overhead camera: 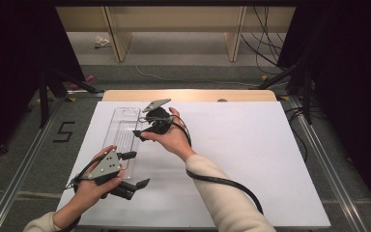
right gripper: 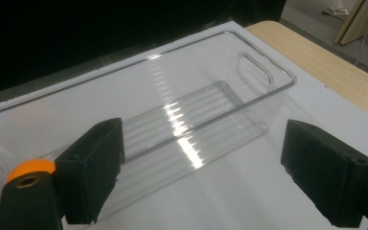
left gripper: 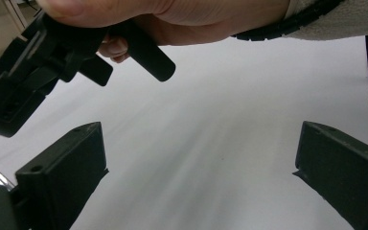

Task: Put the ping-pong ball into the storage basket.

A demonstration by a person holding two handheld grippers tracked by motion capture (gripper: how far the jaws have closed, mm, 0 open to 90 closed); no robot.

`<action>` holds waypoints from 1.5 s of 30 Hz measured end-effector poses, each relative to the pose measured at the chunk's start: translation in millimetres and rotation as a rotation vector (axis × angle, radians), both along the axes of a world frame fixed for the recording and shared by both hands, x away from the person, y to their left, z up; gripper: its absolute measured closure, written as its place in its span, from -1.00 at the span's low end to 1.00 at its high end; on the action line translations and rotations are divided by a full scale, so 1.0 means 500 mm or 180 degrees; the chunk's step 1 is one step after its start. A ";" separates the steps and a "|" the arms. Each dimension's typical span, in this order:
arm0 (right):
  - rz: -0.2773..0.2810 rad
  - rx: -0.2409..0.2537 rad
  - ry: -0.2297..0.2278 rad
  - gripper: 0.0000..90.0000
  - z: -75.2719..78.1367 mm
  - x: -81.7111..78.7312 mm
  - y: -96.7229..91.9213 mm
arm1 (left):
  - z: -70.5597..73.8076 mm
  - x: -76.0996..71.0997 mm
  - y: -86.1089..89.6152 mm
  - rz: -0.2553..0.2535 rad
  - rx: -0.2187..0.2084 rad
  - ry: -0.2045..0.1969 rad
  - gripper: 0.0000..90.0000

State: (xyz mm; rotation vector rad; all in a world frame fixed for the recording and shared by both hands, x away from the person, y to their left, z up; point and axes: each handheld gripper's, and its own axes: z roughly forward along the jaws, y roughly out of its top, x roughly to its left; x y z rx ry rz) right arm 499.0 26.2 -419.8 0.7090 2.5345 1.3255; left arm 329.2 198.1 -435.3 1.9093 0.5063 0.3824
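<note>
A black "5" on the floor [overhead camera: 64, 131]

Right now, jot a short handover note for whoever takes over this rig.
Left tongs: open, holding nothing, at the near end of the clear bin.
Right tongs: open, holding nothing, above the bin's right side, pointing at it.
Clear bin: lies lengthwise on the left of the white table, with nothing visible inside.
Done: nothing gripped so far.
Left: probably to grasp the bin; neither tongs touches it yet.
</note>
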 end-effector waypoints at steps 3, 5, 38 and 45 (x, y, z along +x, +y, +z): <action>-0.0021 0.0007 -0.0005 -0.64 0.001 -0.002 -0.011 | 0.000 0.000 0.000 0.0001 0.0000 0.0001 -0.93; -0.0041 0.0013 -0.0005 -0.64 0.002 -0.003 -0.018 | 0.000 0.000 0.000 0.0005 -0.0004 0.0002 -0.93; -0.0274 0.0041 -0.0003 -0.64 0.003 -0.022 -0.138 | -0.002 0.001 0.001 0.0022 -0.0014 0.0012 -0.93; -0.0318 0.0056 -0.0003 -0.64 0.004 -0.027 -0.157 | -0.001 0.001 0.002 0.0021 -0.0003 0.0018 -0.93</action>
